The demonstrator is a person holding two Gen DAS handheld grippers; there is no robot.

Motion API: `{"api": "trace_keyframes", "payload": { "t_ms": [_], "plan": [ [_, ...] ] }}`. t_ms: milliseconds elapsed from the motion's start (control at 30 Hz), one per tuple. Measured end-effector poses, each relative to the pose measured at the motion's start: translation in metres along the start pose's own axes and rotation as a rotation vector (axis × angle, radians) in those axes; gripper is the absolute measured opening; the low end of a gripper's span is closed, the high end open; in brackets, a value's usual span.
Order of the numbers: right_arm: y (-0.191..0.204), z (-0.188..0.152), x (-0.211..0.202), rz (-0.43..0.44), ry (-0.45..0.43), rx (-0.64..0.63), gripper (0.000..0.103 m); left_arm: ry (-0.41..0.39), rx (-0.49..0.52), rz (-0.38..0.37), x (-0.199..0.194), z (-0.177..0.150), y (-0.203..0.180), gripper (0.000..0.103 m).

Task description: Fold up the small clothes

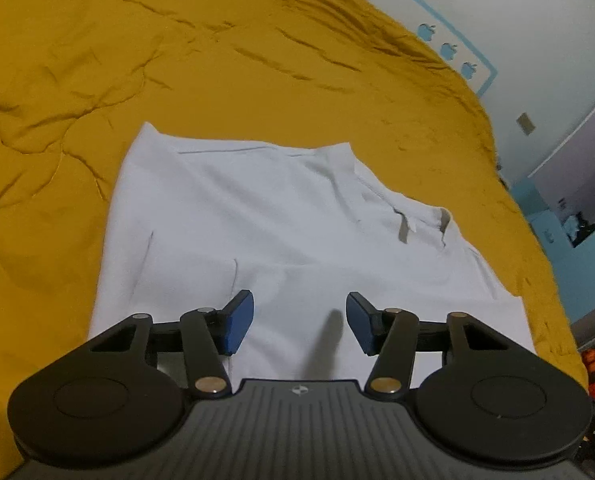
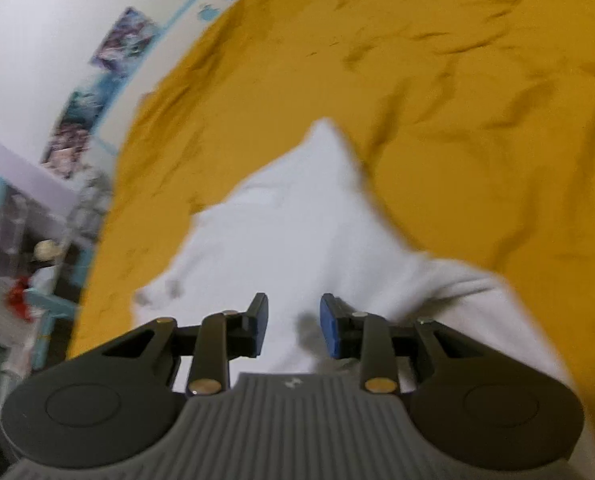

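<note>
Shirt [image 1: 281, 240], white with a collar, is laid mostly flat on the mustard quilt [image 1: 177, 60], partly folded, so its edges can be reached. Left gripper [image 1: 299, 320] is held released above the shirt's near part, nothing grasped. Right gripper [image 2: 293, 324] is likewise spread apart over the shirt [image 2: 297, 220]; that view is blurred. Cloth looks thin, soft, lightly creased; quilt is puffy, wrinkled.

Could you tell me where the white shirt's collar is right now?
In the left wrist view, the collar sits right of centre on the white shirt, which lies flat on the mustard bedspread, ahead and right of the open left hand-held gripper.
</note>
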State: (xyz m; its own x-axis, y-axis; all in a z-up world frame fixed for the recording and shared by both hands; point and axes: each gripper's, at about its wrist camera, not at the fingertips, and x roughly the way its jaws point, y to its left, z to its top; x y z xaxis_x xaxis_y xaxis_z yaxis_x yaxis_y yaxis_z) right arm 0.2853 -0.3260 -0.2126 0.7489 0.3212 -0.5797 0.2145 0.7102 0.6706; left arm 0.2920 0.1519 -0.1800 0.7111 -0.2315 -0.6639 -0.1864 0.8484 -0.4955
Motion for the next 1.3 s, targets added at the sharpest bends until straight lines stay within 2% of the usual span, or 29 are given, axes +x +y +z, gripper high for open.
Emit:
{"api": "trace_keyframes", "payload": {
  "t_ms": [100,167,233,433,533,667,867,933,1067,1167,1300],
  "plan": [
    [-0.016,0.003,-0.005,-0.009,-0.011,0.039,0.01,0.007,-0.002,-0.013,-0.008,0.001,0.002,0.062],
    [-0.016,0.005,-0.011,-0.006,-0.01,0.046,0.011,0.008,0.006,-0.037,-0.018,0.004,-0.003,0.063],
    [-0.008,0.004,-0.022,0.002,-0.012,0.015,0.025,-0.001,0.027,-0.085,-0.037,0.003,-0.012,0.065],
    [0.025,-0.006,-0.081,0.101,-0.021,-0.149,0.031,-0.028,0.122,-0.159,-0.106,-0.015,-0.038,0.072],
    [0.042,-0.021,-0.117,0.13,-0.028,-0.267,0.032,-0.037,0.152,-0.168,-0.14,-0.031,-0.045,0.073],
    [0.06,-0.05,-0.162,0.105,0.002,-0.425,0.037,-0.031,0.157,-0.159,-0.183,-0.062,-0.045,0.073],
    [0.052,-0.086,-0.223,0.109,0.034,-0.506,0.04,-0.033,0.141,-0.124,-0.238,-0.111,-0.033,0.076],
    [0.044,-0.098,-0.243,0.102,0.043,-0.548,0.051,-0.027,0.145,-0.1,-0.252,-0.128,-0.027,0.076],
    [0.019,-0.114,-0.268,0.071,0.088,-0.615,0.051,-0.014,0.109,-0.076,-0.281,-0.159,0.0,0.076],
    [0.003,-0.125,-0.284,0.022,0.094,-0.67,0.051,-0.012,0.088,-0.019,-0.296,-0.176,0.022,0.076],
    [-0.013,-0.136,-0.299,0.008,0.1,-0.705,0.056,-0.022,0.042,0.036,-0.312,-0.189,0.046,0.076]
  ]
}}
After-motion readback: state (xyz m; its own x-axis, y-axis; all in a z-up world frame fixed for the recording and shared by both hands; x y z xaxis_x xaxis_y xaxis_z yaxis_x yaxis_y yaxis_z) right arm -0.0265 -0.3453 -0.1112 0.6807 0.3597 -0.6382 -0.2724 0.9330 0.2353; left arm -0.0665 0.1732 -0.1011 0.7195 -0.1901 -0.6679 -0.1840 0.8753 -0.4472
